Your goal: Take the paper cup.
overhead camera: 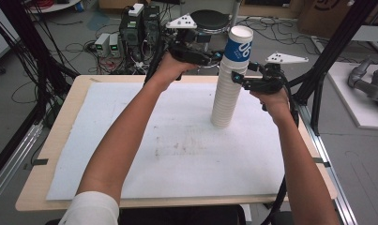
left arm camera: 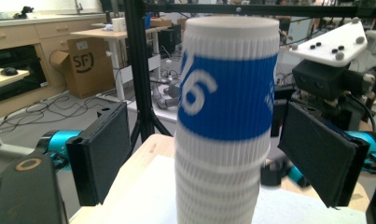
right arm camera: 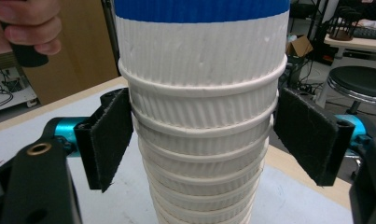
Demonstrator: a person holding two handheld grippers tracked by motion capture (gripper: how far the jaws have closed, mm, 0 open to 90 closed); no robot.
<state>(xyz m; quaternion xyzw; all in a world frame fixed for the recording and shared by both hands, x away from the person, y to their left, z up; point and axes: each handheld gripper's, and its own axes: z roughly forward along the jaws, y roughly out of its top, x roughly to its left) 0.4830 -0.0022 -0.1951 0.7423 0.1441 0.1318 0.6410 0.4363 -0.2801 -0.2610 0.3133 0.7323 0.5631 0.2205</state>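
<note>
A tall stack of white ribbed paper cups (overhead camera: pixel 228 89) stands on the white-covered tabletop (overhead camera: pixel 130 140). The left gripper (left arm camera: pixel 202 154) has its fingers (left arm camera: pixel 104 156) open astride the top cup (left arm camera: pixel 227 77), not touching; its blue band reads "6". The right gripper (right arm camera: pixel 202 140), fingers (right arm camera: pixel 111 140) open, flanks lower rims. Behind: black frame post (left arm camera: pixel 139 70), cardboard box (left arm camera: pixel 85 63) marked "SF".

Cup stack (right arm camera: pixel 202 116) top and base cut off, right gripper view
</note>
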